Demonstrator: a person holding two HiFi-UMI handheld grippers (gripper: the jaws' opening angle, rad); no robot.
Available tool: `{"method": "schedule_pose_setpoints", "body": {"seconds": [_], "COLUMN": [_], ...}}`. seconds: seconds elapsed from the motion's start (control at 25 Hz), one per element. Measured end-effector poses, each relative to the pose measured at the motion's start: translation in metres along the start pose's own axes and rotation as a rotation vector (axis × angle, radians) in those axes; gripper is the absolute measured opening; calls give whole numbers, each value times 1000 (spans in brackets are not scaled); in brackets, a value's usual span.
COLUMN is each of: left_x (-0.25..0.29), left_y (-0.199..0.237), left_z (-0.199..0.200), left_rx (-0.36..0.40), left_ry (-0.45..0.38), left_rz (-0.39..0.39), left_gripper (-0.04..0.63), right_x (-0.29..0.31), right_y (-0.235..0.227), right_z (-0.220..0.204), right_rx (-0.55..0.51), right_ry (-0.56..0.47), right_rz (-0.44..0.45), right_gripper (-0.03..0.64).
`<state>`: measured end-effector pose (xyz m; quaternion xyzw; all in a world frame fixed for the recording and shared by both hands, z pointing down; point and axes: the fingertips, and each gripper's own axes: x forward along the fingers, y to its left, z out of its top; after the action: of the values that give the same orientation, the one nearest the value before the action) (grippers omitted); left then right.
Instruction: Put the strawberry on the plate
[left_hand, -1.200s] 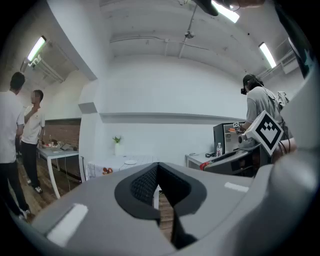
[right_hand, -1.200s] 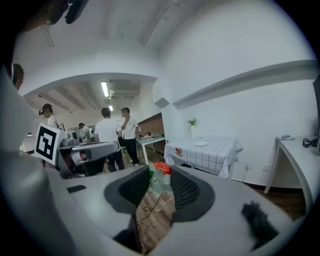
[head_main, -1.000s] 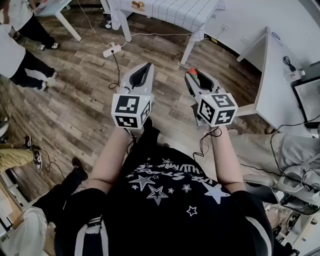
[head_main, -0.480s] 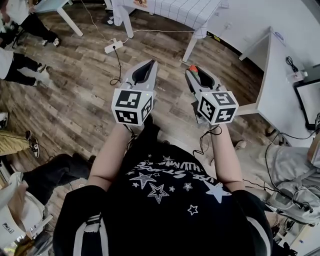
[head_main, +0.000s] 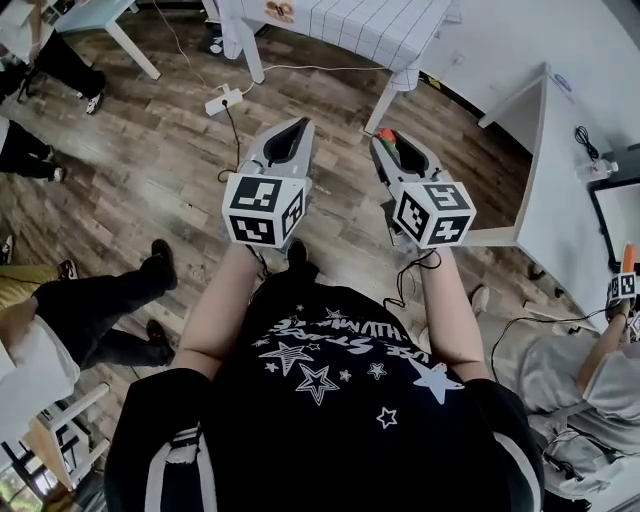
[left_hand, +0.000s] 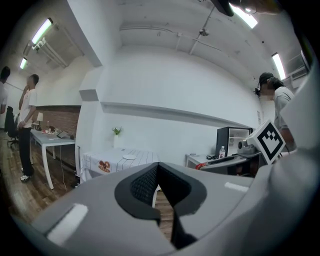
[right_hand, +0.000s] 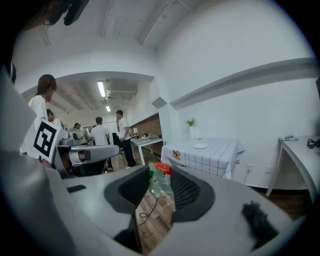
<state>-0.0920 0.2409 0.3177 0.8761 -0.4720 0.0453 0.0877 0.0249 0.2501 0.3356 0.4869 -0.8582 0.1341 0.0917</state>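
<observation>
My right gripper (head_main: 383, 138) is shut on a red strawberry (right_hand: 161, 169) with green leaves, held up over the wooden floor. In the right gripper view the berry sits between the dark pads (right_hand: 183, 189) at the tips of that gripper (right_hand: 161, 175). My left gripper (head_main: 298, 124) is beside it, shut with nothing in it; the left gripper view shows its tips (left_hand: 157, 166) meeting. A small white plate (right_hand: 200, 146) lies on a table with a checked cloth (head_main: 350, 22) ahead; the left gripper view shows the plate (left_hand: 129, 157) too.
A power strip (head_main: 222, 100) and its cable lie on the floor before the table. A white desk (head_main: 555, 170) stands at the right. Several people stand at the left (head_main: 90, 300); another person at the right edge holds a marker cube (head_main: 620, 286).
Both grippers have travelled forward over the floor toward the checked-cloth table. The people at the left have shifted, and another person with a marker cube has come into view at the right.
</observation>
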Motion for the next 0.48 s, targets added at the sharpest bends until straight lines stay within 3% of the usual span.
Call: {"method": "schedule_pose_setpoints", "body": {"seconds": [0.48], "left_x": [47], "left_y": [60], "left_z": [15], "left_rx": [-7], "left_ry": [-1], "left_rz": [-32], "left_gripper": [8], "right_x": [71], "right_y": [-17], "right_z": [29], "right_rx": [-4], "right_ry": [-4], "right_rz": [-35], "right_gripper": [141]}}
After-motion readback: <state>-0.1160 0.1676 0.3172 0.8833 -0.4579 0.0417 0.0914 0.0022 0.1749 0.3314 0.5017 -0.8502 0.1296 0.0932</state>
